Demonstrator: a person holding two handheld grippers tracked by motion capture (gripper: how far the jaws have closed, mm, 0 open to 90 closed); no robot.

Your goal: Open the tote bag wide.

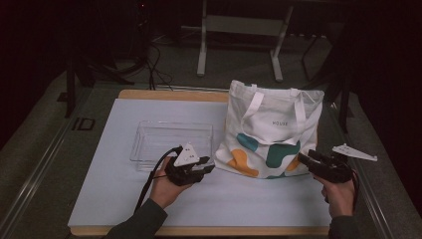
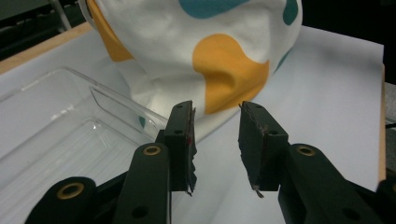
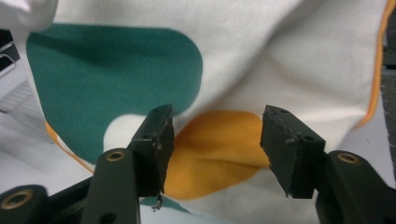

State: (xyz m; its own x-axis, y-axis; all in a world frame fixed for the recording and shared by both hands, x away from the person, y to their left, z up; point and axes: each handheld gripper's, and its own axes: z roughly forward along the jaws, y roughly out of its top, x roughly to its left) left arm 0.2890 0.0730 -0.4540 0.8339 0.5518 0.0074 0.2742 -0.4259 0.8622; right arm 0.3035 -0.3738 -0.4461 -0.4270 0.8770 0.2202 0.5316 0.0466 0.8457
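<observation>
- White canvas tote bag [image 1: 272, 130], printed with teal and orange blobs, stands upright on the pale sheet [image 1: 124, 189] that covers the table, toward its far right side.
- Clear plastic tray [image 1: 171, 142] lies just left of the bag, on the same sheet.
- Left gripper [image 1: 208, 167] is held near the bag's lower left corner; its jaws are parted with nothing between them, and in the left gripper view they [image 2: 217, 140] point at an orange patch on the cloth without touching it.
- Right gripper [image 1: 304, 160] is held at the bag's lower right corner; in the right gripper view its jaws [image 3: 217, 149] are released, standing wide apart in front of an orange and a teal patch, no cloth pinched.
- Both hands hold their grippers above the sheet.
</observation>
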